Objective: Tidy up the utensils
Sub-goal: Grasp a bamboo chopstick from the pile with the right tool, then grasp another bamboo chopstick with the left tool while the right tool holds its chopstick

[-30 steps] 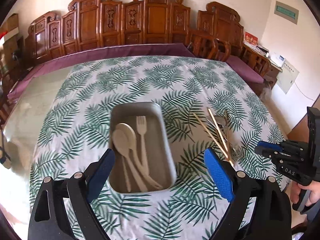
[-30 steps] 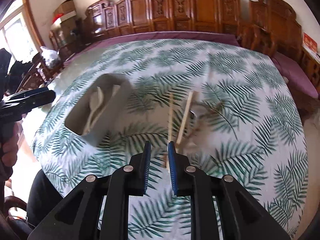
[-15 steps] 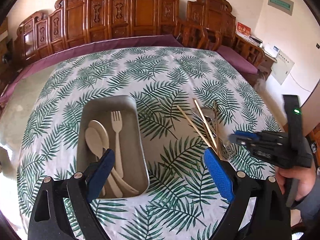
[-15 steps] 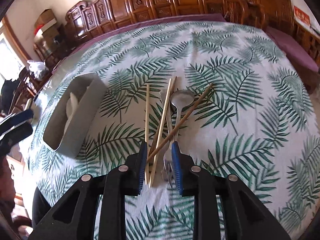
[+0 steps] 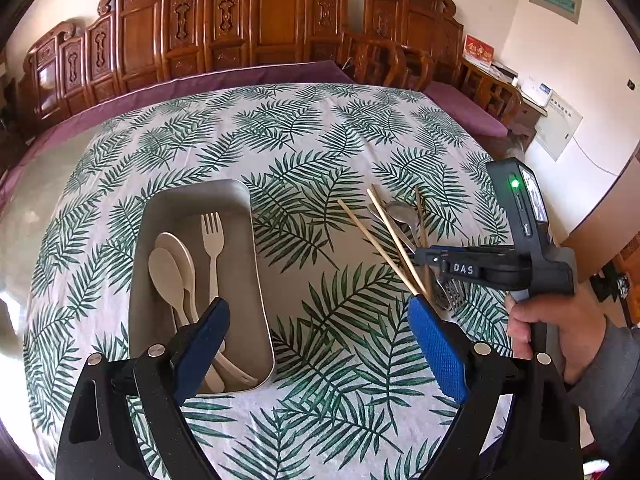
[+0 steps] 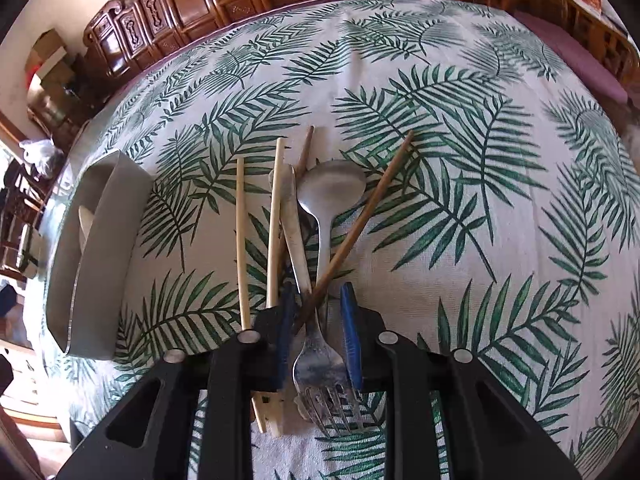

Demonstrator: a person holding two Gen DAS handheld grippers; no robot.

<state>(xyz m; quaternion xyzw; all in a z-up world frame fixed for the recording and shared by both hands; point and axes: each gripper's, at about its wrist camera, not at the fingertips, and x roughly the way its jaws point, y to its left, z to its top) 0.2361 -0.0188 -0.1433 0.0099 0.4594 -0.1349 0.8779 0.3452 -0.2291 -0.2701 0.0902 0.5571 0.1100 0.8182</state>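
A grey tray (image 5: 236, 280) on the leaf-print cloth holds two cream spoons (image 5: 172, 268) and a cream fork (image 5: 212, 240). My left gripper (image 5: 320, 340) hangs open above the tray's near right corner, nothing between its pads. To the right lies a loose pile: a metal spoon (image 6: 332, 188), metal fork (image 6: 320, 364), knife (image 6: 290, 216), two pale chopsticks (image 6: 240, 240) and a dark chopstick (image 6: 372, 204). My right gripper (image 6: 317, 288) points down over the pile's near end. Its jaws are closing around the fork's handle and the dark chopstick, and the right pad still stands clear.
A hand (image 5: 552, 328) holds the right gripper (image 5: 424, 258) at the table's right side. Carved wooden chairs (image 5: 280, 24) line the far edge behind a purple cloth strip (image 5: 240, 76). The tray (image 6: 100, 248) sits left of the pile.
The right gripper has come down and forward onto the near end of the pile, and its jaws now straddle the fork's handle. The left gripper has drifted right, still open.
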